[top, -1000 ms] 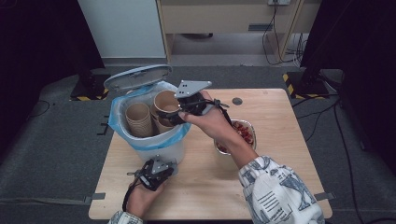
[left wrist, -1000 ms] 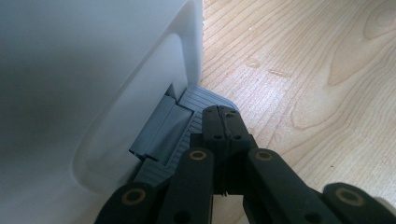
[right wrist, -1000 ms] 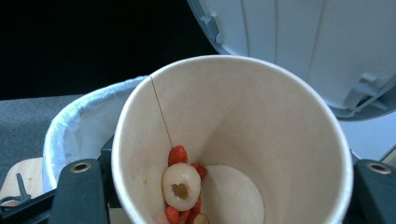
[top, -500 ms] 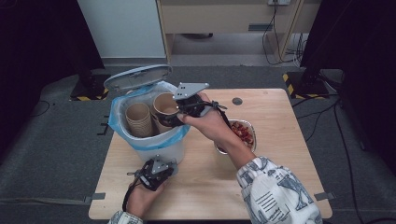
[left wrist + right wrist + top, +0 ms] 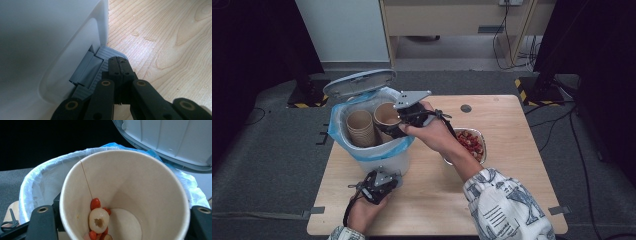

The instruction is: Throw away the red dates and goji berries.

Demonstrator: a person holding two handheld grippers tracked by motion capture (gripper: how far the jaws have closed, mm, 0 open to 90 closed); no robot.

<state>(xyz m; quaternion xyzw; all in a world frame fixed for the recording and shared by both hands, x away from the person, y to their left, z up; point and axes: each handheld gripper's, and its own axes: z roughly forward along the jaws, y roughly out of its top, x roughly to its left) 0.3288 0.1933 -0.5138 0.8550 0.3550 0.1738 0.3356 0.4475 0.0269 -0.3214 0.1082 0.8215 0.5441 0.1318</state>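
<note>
A: Start big. What's on the table (image 5: 512,200)?

B: A white pedal bin (image 5: 382,157) with a blue liner stands at the left, its grey lid (image 5: 359,82) tipped up on the far side. Inside it sit stacked paper cups (image 5: 360,127). A bowl (image 5: 479,137) of red fruit scraps lies right of the bin, partly behind the person's right forearm.

A: And the step in hand?

B: Binning a used cup, I'd judge. The right gripper (image 5: 394,127) clamps 1 paper cup (image 5: 122,197) by its sides and holds it over the bin's mouth, just right of the stack. The cup is tilted, and fruit bits (image 5: 99,220) cling inside it.

A: The other hand?

B: The left gripper (image 5: 120,66) has its 2 jaws closed on nothing and rests them on the grey pedal (image 5: 105,65) at the bin's near base, which I take to be what keeps the lid up.

A: Next move?

B: Likely lower the cup and open the jaws while the pedal stays pressed.

A: Anything in the way?

B: The stack crowds the left half, so the cup needs the free right side. The lid hangs just beyond it.
</note>
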